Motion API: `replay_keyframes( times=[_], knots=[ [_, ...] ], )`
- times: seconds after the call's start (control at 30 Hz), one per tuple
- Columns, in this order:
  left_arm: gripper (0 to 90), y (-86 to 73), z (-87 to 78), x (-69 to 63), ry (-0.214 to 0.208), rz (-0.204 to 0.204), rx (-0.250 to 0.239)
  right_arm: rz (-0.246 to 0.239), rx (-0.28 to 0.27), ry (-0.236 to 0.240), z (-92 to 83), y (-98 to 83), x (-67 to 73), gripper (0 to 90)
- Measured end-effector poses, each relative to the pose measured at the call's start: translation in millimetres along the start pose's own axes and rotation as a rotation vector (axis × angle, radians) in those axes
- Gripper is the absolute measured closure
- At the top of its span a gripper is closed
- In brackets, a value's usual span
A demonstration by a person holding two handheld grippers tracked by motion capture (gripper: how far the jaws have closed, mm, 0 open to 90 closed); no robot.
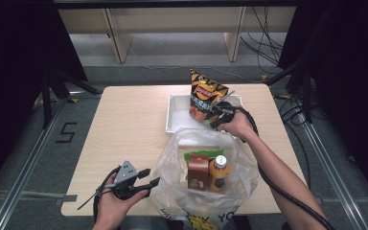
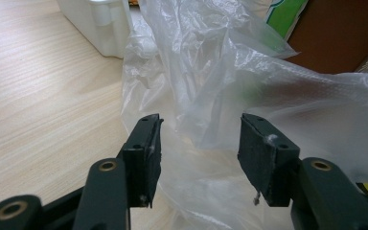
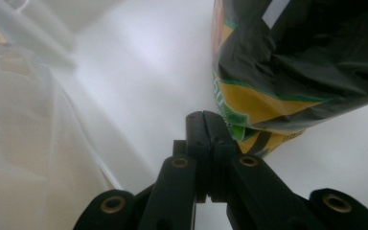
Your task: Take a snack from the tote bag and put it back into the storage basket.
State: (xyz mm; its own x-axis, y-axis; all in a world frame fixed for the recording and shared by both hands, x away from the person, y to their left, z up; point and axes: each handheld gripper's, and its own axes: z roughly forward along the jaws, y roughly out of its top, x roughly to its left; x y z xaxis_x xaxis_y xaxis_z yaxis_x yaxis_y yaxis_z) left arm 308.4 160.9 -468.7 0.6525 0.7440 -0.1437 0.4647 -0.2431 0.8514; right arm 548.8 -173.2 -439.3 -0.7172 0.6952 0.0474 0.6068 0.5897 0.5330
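A black and yellow chip bag point(image 1: 205, 96) stands upright over the white tray point(image 1: 177, 115). My right gripper point(image 1: 218, 119) is at its lower right corner, shut, with the bag's bottom edge pinched at the jaws. In the right gripper view the chip bag point(image 3: 292, 62) hangs just past my right gripper point(image 3: 204, 117), above the tray's white floor point(image 3: 139, 57). My left gripper point(image 1: 148, 176) lies level at the front left, open, its tips at the clear plastic bag point(image 1: 172, 163). In the left gripper view my left gripper point(image 2: 199, 139) has loose plastic film point(image 2: 211, 86) between its open jaws, not pressed.
Inside the plastic bag lie a brown box point(image 1: 197, 172), an orange bottle point(image 1: 219, 173) and a green packet point(image 1: 202, 155). The wooden table point(image 1: 124, 129) is bare on its left half. The left gripper view has the brown box point(image 2: 345, 33) and the tray's corner point(image 2: 100, 24).
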Motion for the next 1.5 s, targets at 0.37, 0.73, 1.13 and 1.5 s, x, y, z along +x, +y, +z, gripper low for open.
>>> replay_keyframes(
  times=[0.37, 0.73, 1.13, 1.5],
  knots=[
    [51.1, -0.5, 0.1, 0.5, -0.003, 0.019, 0.006, 0.017, 0.06, -0.013, 8.5, 1.8, -4.8, 89.4],
    [52.7, -0.6, 0.0, 0.0, -0.001, 0.02, 0.006, -0.041, 0.062, -0.053, 12.3, 2.7, -11.1, 90.0],
    [53.2, -0.8, 0.0, 0.4, -0.006, 0.042, 0.013, -0.07, 0.076, -0.121, 11.7, 4.2, -14.1, 90.0],
    [53.6, -0.2, 0.8, -1.8, -0.012, 0.033, 0.012, -0.049, 0.09, -0.172, 9.7, 4.7, -14.6, 90.0]
  ],
)
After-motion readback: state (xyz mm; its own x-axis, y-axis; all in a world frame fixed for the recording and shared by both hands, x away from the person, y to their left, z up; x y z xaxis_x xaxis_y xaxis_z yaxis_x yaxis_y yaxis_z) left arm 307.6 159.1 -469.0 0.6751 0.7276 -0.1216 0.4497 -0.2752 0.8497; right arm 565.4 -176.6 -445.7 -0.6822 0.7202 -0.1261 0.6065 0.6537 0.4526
